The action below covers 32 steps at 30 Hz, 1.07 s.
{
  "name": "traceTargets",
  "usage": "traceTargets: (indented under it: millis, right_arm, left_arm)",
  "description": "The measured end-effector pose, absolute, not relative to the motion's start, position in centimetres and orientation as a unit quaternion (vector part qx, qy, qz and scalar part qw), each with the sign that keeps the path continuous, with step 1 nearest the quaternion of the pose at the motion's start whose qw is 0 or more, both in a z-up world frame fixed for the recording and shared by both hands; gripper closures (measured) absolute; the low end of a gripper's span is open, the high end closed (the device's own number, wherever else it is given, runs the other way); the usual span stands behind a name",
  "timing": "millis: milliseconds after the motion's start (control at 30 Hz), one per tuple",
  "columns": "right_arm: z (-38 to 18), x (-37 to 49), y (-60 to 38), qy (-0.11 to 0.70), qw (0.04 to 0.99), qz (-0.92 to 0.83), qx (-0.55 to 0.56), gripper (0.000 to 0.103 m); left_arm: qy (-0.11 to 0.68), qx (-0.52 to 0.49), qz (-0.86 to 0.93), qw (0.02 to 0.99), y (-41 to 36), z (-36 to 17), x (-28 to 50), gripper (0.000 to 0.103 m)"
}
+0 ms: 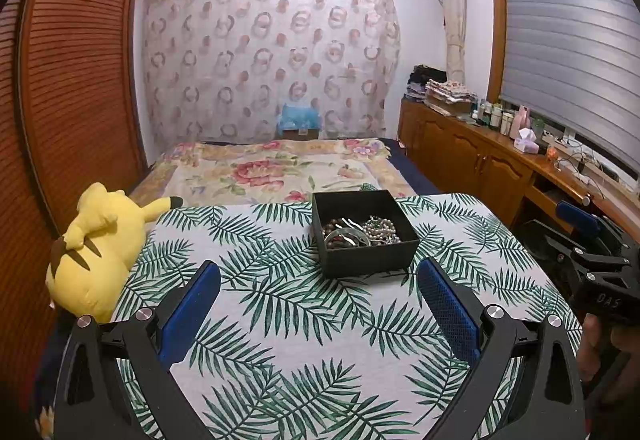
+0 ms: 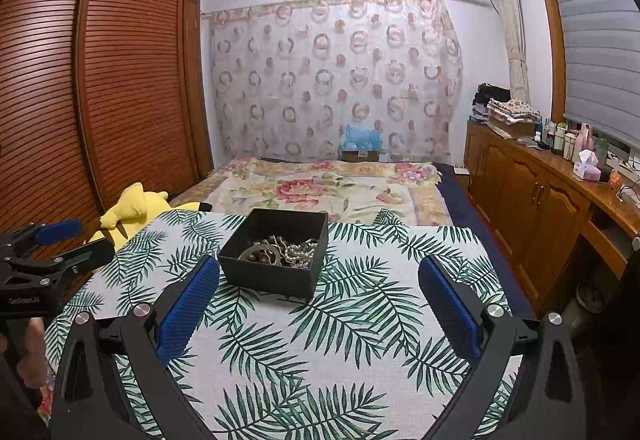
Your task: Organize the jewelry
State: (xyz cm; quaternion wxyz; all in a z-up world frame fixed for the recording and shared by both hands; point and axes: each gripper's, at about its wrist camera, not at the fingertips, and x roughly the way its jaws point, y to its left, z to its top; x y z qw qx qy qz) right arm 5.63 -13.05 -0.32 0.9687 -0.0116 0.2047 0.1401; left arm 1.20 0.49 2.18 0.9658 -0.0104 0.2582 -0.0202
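Note:
A black open box (image 1: 370,264) stands on the leaf-print cloth (image 1: 280,320). It holds a brown bead bracelet (image 1: 334,230), a silver bangle (image 1: 346,236) and pearl strands (image 1: 380,228). My left gripper (image 1: 318,272) is open and empty, just short of the box. In the right wrist view the box (image 2: 272,274) sits ahead and left, with the beads (image 2: 272,244) and pearls (image 2: 300,254) inside. My right gripper (image 2: 318,272) is open and empty. The right gripper also shows at the left view's right edge (image 1: 592,248); the left gripper shows at the right view's left edge (image 2: 52,248).
A yellow plush toy (image 1: 96,252) lies at the cloth's left edge, also in the right wrist view (image 2: 132,211). A floral bed cover (image 1: 272,167) lies beyond. A louvred wardrobe (image 1: 72,79) is left; a wooden cabinet (image 1: 480,155) with bottles is right.

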Motion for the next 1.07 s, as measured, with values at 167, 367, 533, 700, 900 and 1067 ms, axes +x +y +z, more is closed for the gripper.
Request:
traceTargets:
  millis: [167, 367, 533, 700, 900, 1067]
  right_arm:
    - [-0.3, 5.63, -13.06, 0.205, 0.969, 0.14, -0.012, 0.003]
    - [-0.42, 5.66, -13.0, 0.205, 0.968, 0.141, -0.011, 0.003]
    - [-0.44, 5.66, -12.98, 0.205, 0.968, 0.141, -0.011, 0.003]
    - [-0.39, 5.67, -12.99, 0.205, 0.968, 0.141, -0.011, 0.003]
    - [-0.39, 5.66, -13.0, 0.206, 0.968, 0.14, -0.01, 0.003]
    - [-0.37, 5.66, -13.04, 0.205, 0.969, 0.141, -0.011, 0.003]
  left_arm:
    - [0.258, -0.01, -0.02, 0.966, 0.55, 2.21, 1.22, 0.008]
    - [0.256, -0.012, -0.022, 0.966, 0.62, 2.05, 1.28, 0.008]
    - [0.255, -0.013, -0.022, 0.967, 0.65, 2.04, 1.31, 0.008]
    - [0.255, -0.013, -0.022, 0.967, 0.64, 2.01, 1.31, 0.008]
    - [0.256, -0.011, -0.021, 0.966, 0.51, 2.12, 1.45, 0.008]
    - [0.256, -0.011, -0.02, 0.967, 0.49, 2.14, 1.46, 0.008]
